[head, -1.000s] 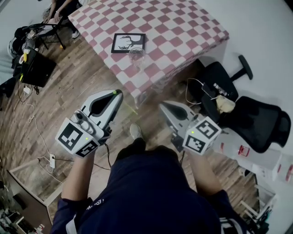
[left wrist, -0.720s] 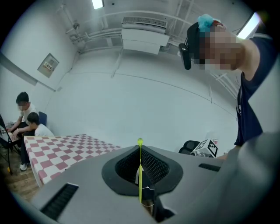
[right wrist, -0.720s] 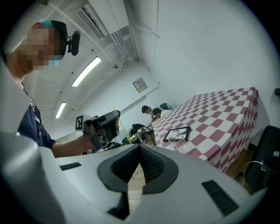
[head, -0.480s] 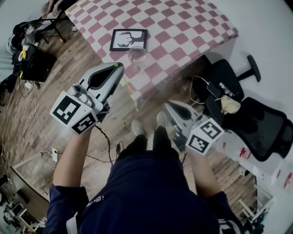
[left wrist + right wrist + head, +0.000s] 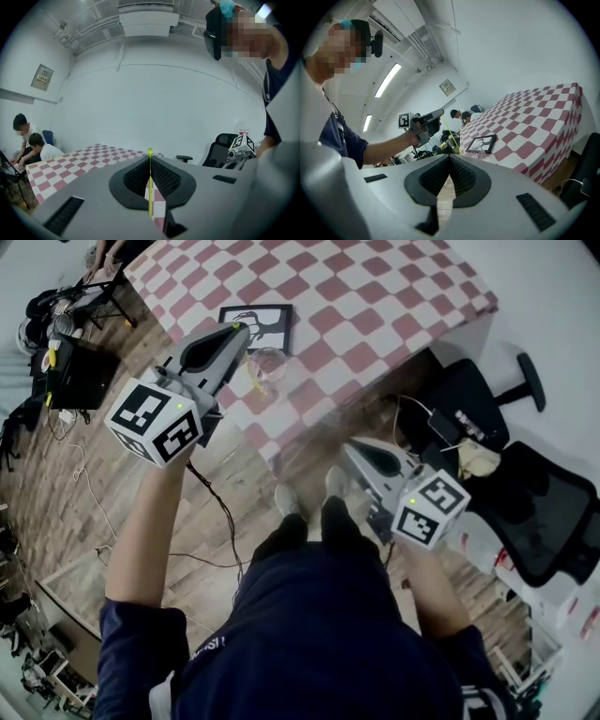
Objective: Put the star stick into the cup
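A thin yellow-green star stick (image 5: 150, 187) is pinched between the jaws of my left gripper (image 5: 150, 161), which is shut on it; a small green knob tops the stick. In the head view the left gripper (image 5: 236, 331) is held high over the near corner of the checkered table (image 5: 375, 306), just left of a clear cup (image 5: 268, 362). From the right gripper view the stick (image 5: 451, 136) slants down from the left gripper (image 5: 439, 112) toward the cup (image 5: 477, 149). My right gripper (image 5: 354, 448) hangs low beside the table, shut and empty (image 5: 450, 157).
A black picture frame (image 5: 262, 326) lies on the table just behind the cup. A black office chair (image 5: 525, 493) stands on the right. Cables and bags (image 5: 66, 371) lie on the wooden floor at the left. Two people (image 5: 28, 145) sit at the table's far side.
My left gripper has risen and moved forward with the stick, from over the floor to the table corner beside the cup. The right gripper has hardly moved.
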